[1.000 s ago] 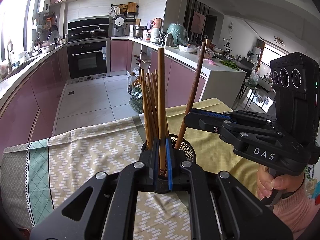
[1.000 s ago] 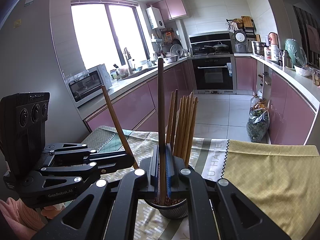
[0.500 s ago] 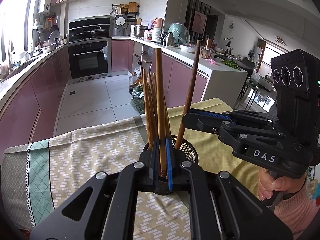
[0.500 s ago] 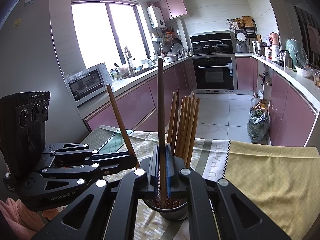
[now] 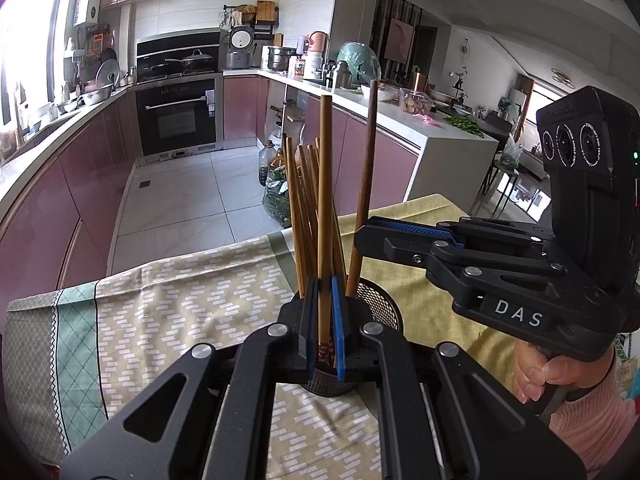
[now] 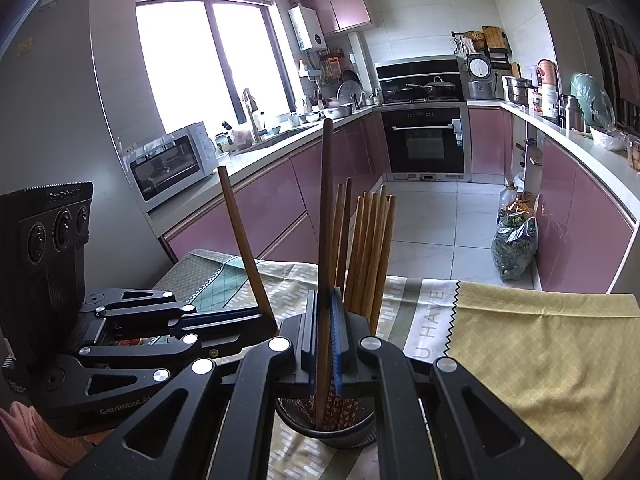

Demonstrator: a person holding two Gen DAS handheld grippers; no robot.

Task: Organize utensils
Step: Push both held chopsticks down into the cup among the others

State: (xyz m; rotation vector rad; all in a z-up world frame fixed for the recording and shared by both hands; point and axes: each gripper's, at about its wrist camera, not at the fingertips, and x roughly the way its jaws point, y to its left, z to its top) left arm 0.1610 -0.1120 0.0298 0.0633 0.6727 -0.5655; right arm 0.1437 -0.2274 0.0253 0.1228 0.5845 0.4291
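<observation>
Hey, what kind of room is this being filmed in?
A home kitchen, it seems: a built-in oven under a stove with pans, a sink with a tap below the window, and a rice cooker on the counter.

Black linkage claw [image 5: 325, 320] with blue pads, silver screws; pink knit sleeve [image 5: 592, 428].

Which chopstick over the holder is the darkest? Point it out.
The reddish-brown chopstick clamped in the right tongs; the left tongs' chopstick and the bundle in the mesh holder are paler.
</observation>
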